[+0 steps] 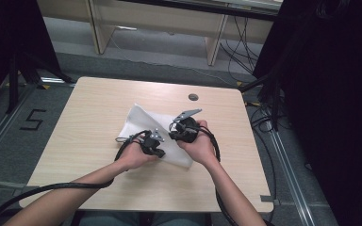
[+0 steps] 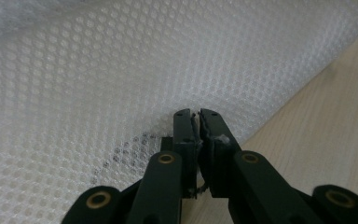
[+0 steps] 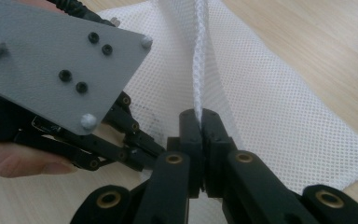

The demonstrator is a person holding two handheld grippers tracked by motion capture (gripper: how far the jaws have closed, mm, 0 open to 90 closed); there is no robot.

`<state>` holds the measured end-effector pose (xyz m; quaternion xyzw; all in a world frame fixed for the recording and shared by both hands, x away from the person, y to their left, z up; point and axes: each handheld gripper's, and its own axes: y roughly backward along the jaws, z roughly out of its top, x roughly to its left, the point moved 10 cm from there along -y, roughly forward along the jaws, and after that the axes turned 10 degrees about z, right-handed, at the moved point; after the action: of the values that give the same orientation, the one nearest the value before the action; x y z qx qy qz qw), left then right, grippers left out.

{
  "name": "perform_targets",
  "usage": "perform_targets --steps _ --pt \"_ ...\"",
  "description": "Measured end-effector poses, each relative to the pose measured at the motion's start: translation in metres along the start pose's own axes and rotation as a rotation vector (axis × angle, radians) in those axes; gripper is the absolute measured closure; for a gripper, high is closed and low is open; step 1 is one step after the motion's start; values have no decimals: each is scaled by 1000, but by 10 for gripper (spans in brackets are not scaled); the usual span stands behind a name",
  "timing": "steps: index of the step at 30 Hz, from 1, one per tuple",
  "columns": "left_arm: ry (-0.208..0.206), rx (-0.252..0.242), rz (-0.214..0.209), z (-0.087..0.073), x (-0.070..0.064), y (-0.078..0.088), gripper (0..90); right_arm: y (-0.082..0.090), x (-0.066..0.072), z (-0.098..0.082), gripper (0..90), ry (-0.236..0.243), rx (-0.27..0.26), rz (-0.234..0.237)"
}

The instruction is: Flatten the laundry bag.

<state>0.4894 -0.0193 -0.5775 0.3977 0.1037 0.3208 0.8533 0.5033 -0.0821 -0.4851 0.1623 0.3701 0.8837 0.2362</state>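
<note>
A white mesh cloth (image 1: 141,123) lies partly folded in the middle of the wooden table (image 1: 89,108). My left gripper (image 1: 160,152) sits at the cloth's near edge, and in the left gripper view its jaws (image 2: 196,117) stand almost together with a thin edge of the mesh (image 2: 98,70) pinched between them. My right gripper (image 1: 174,126) is just to the right of it, above the cloth. It (image 3: 199,115) is shut on a raised fold of mesh (image 3: 199,60) that runs up from the jaws. The left gripper's grey plate (image 3: 60,60) is close by on the left.
A small dark round cap (image 1: 193,97) is set into the tabletop behind the cloth. Black cables (image 1: 52,188) trail from both grippers off the near edge. Dark stands and shelving legs stand on the floor beyond the table.
</note>
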Motion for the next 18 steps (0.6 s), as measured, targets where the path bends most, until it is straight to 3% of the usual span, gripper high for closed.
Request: perform_targets --steps 4,5,10,12,13,14,15,16,17,18 --pt "-11 -21 0 1 -1 2 833 1 -1 0 897 7 -2 -8" --pt "7 -37 -16 3 -4 6 829 1 -2 -2 898 6 0 -12" --pt "21 -64 -48 8 -12 19 818 -1 -7 -3 898 13 -6 -19" --pt "-14 -49 -28 5 -12 25 845 -2 -11 -2 898 14 -16 -29" --pt "-56 -15 -18 -1 -10 28 860 -2 -11 -3 898 3 -12 -23" --pt "-56 -15 -18 -1 -10 28 867 -2 -11 -3 898 3 -12 -23" --pt "-70 39 -27 -9 -8 29 873 -2 -12 -2 898 5 -13 -25" --pt "-63 55 -28 -12 -8 27 874 -2 -13 -2 897 -1 -12 -31" --pt "-31 56 -17 -14 -8 23 875 -3 -14 -1 897 6 -19 -35" --pt "-33 64 -14 -16 -8 21 876 -3 -15 2 898 20 -46 -41"
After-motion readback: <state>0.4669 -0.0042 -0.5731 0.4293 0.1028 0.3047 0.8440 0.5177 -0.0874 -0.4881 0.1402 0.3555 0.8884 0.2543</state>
